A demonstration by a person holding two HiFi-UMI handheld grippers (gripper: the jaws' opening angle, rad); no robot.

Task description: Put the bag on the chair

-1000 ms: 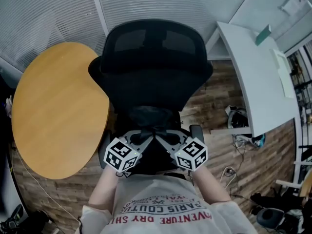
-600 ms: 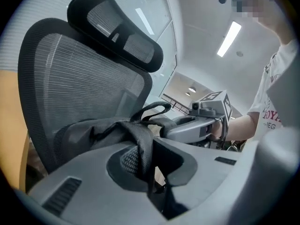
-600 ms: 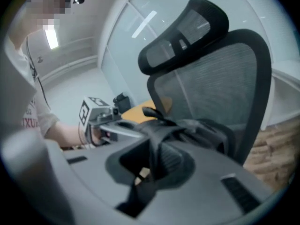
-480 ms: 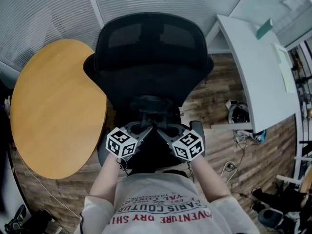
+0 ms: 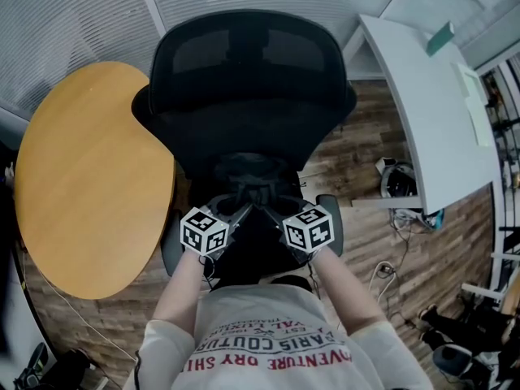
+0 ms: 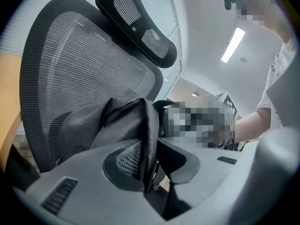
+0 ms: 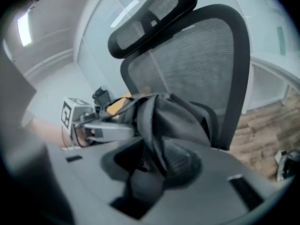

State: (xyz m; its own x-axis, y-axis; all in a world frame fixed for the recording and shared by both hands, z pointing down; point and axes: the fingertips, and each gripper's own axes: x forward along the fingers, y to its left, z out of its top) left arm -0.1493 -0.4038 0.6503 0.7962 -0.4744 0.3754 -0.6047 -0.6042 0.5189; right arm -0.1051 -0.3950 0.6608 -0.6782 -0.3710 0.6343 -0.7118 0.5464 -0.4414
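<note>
The black bag [image 5: 248, 175] sits bunched low against the mesh backrest of the chair [image 5: 252, 88], over the seat. Whether its full weight rests on the seat cannot be told.

Both grippers meet in front of the chair at the bag's near side, their marker cubes side by side above the seat's front edge. The left gripper [image 6: 155, 167] has just been opening. Its jaws stand apart with a fold of the bag's fabric hanging between them, lying along one pad and clear of the other. The right gripper [image 7: 152, 165] has just been opening too, and wider. The bag's dark fabric drapes down into the gap between its jaws, not pinched.

A round wooden table [image 5: 89, 177] stands to the left of the chair in the head view, and a white desk [image 5: 431, 112] to its right.
</note>
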